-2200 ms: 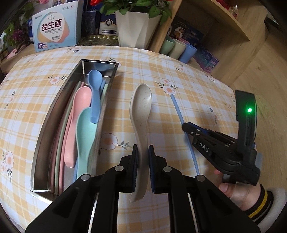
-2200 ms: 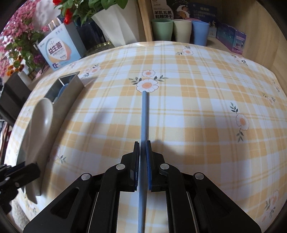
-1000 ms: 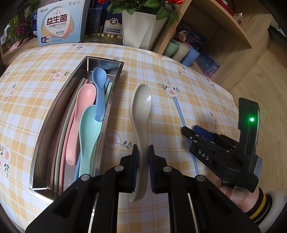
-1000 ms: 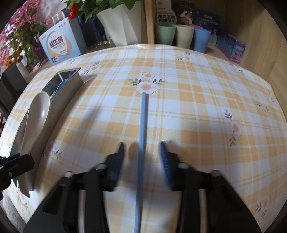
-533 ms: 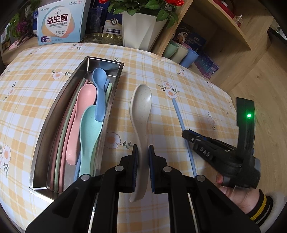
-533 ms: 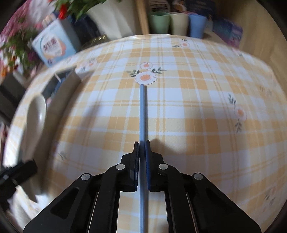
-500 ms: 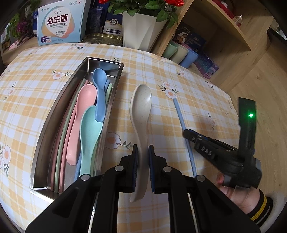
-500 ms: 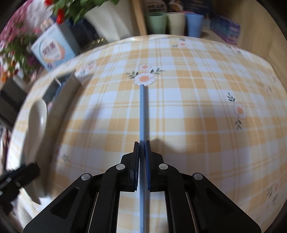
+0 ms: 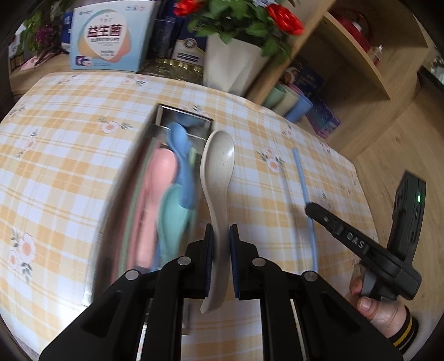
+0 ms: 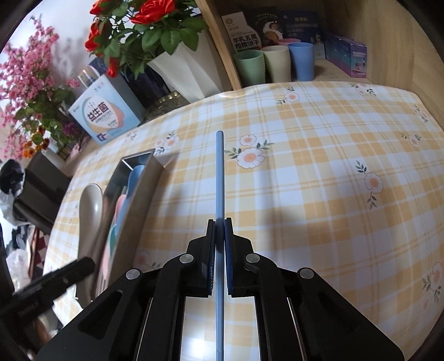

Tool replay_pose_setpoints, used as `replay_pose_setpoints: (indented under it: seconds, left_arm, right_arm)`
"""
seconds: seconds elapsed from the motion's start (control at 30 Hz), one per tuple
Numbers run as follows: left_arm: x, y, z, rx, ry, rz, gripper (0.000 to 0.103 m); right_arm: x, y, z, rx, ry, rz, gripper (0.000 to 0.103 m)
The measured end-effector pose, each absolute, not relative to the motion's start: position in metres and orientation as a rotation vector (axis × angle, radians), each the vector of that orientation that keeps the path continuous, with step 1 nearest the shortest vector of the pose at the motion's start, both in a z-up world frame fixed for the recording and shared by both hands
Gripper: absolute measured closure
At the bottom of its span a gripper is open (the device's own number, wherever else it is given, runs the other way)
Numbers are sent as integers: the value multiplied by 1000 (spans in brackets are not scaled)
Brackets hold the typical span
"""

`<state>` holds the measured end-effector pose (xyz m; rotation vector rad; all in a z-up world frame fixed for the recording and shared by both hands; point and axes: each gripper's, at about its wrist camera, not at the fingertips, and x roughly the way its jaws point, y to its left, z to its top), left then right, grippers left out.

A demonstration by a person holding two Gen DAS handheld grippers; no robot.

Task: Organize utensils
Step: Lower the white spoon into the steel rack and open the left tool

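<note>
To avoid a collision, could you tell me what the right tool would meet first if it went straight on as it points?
Probably the bare tablecloth beyond the chopstick it holds; nothing else stands in that line, though depth is unclear.

Home dining corner.
Checked floral tablecloth (image 10: pixel 319 172); behind it a wooden shelf (image 10: pixel 388 50) with cups (image 10: pixel 273 68), boxes, potted roses (image 10: pixel 155 25).

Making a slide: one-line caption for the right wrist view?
Right hand-held gripper clamps a blue chopstick above the checked tablecloth, metal utensil tray at left.
</note>
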<state>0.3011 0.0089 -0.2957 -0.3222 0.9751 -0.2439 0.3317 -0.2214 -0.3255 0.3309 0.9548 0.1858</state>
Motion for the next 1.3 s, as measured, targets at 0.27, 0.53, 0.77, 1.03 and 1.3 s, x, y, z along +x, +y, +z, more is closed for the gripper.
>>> replay_pose_setpoints:
  seconds: [0.27, 0.53, 0.77, 1.03, 1.3]
  left_arm:
    - [326, 55, -294, -327, 1020, -190, 92]
    - [354, 44, -310, -173, 1094, -180, 92]
    - [365, 38, -326, -152, 1153, -171, 92]
    - [393, 31, -329, -153, 1165, -171, 92]
    - [406, 22, -331, -105, 1159, -181, 73]
  right_arm:
    - [332, -223, -325, 360, 949, 200, 97]
    - [332, -231, -326, 381, 947, 189, 97]
    - [332, -238, -330, 396, 954, 181, 97]
    - [331, -240, -330, 407, 951, 180, 97]
    - [328, -248, -329, 421, 953, 170, 97]
